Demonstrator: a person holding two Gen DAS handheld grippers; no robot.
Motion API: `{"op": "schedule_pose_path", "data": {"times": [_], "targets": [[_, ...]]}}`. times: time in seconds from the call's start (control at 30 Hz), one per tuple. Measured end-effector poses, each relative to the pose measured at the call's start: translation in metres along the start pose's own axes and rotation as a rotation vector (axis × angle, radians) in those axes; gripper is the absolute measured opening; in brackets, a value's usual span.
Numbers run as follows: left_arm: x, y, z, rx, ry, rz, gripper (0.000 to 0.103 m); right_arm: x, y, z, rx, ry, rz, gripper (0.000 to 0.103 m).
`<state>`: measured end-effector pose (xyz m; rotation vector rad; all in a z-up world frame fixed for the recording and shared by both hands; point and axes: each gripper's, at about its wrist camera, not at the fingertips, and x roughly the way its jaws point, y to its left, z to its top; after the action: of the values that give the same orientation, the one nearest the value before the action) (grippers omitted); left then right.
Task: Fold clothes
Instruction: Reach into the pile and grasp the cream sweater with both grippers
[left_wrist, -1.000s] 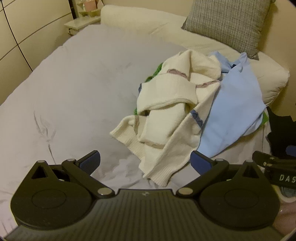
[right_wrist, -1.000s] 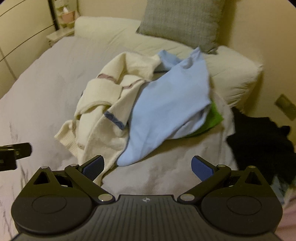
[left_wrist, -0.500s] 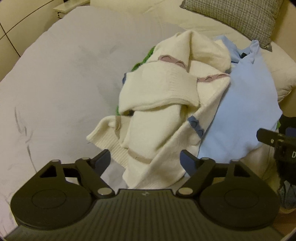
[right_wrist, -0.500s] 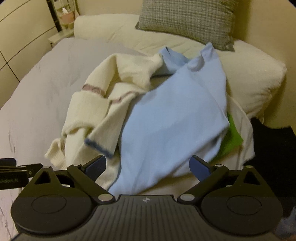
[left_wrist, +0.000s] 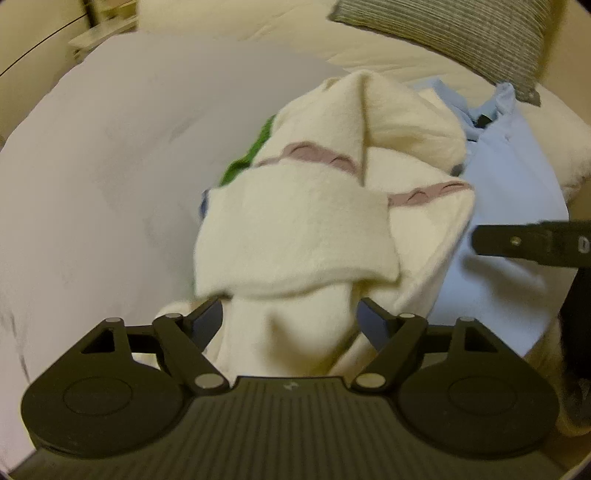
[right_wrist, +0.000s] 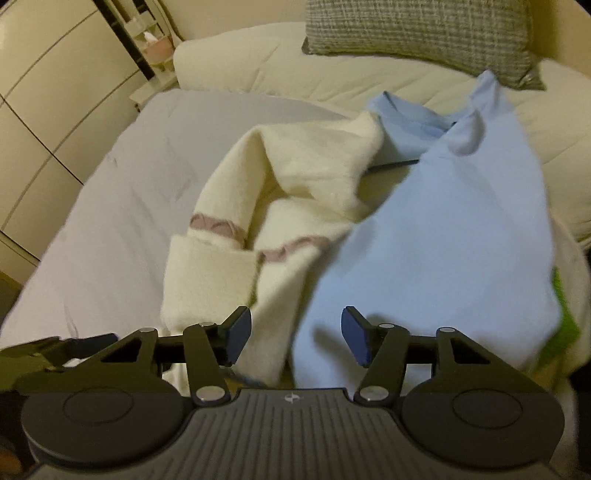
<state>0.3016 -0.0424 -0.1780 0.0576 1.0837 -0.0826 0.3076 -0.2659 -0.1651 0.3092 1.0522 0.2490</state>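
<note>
A crumpled cream knit sweater (left_wrist: 295, 229) with mauve scalloped stripes lies on the grey bed sheet (left_wrist: 110, 147). My left gripper (left_wrist: 291, 321) hangs low over its near fold. Its jaws are opening, with cream fabric bulging between them and no clear pinch. A light blue garment (right_wrist: 443, 229) overlaps the sweater (right_wrist: 236, 206) on the right. My right gripper (right_wrist: 295, 336) straddles the seam where the two meet. Its jaws are closing, and a gap shows beside each pad. A green garment (right_wrist: 565, 317) peeks out underneath. Each gripper shows in the other's view: the right gripper (left_wrist: 517, 243), the left gripper (right_wrist: 55, 347).
A grey checked pillow (right_wrist: 417, 29) rests on a cream bolster (right_wrist: 258, 62) at the head of the bed. A small nightstand (right_wrist: 155, 74) and pale wardrobe panels (right_wrist: 37, 110) stand to the left. Bare sheet lies left of the pile.
Both grippers have come down and forward onto the clothes pile, which now fills each view. The right jaws have narrowed markedly; the left jaws stand narrower than a second ago.
</note>
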Motion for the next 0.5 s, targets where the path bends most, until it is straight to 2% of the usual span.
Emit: {"op": "schedule_pose_path", "data": {"times": [0.03, 0.27, 0.37, 0.4, 0.47, 0.5], "targets": [[0.005, -0.002, 0.003, 0.018, -0.003, -0.005, 0.085, 0.006, -0.001, 0.002, 0.015, 0.009, 0.010, 0.058], [0.048, -0.009, 0.016, 0.100, 0.017, -0.026, 0.085, 0.045, -0.017, 0.013, 0.168, 0.068, 0.119, 0.056], [0.068, -0.007, 0.021, 0.107, 0.026, -0.043, 0.085, 0.062, -0.022, 0.015, 0.210, 0.097, 0.123, 0.051], [0.075, -0.007, 0.022, 0.108, 0.026, -0.047, 0.079, 0.067, -0.022, 0.016, 0.210, 0.102, 0.117, 0.046], [0.086, -0.005, 0.025, 0.109, 0.034, -0.052, 0.060, 0.076, -0.022, 0.019, 0.199, 0.114, 0.102, 0.035], [0.089, -0.003, 0.026, 0.107, 0.038, -0.052, 0.044, 0.078, -0.022, 0.020, 0.195, 0.118, 0.094, 0.025]]}}
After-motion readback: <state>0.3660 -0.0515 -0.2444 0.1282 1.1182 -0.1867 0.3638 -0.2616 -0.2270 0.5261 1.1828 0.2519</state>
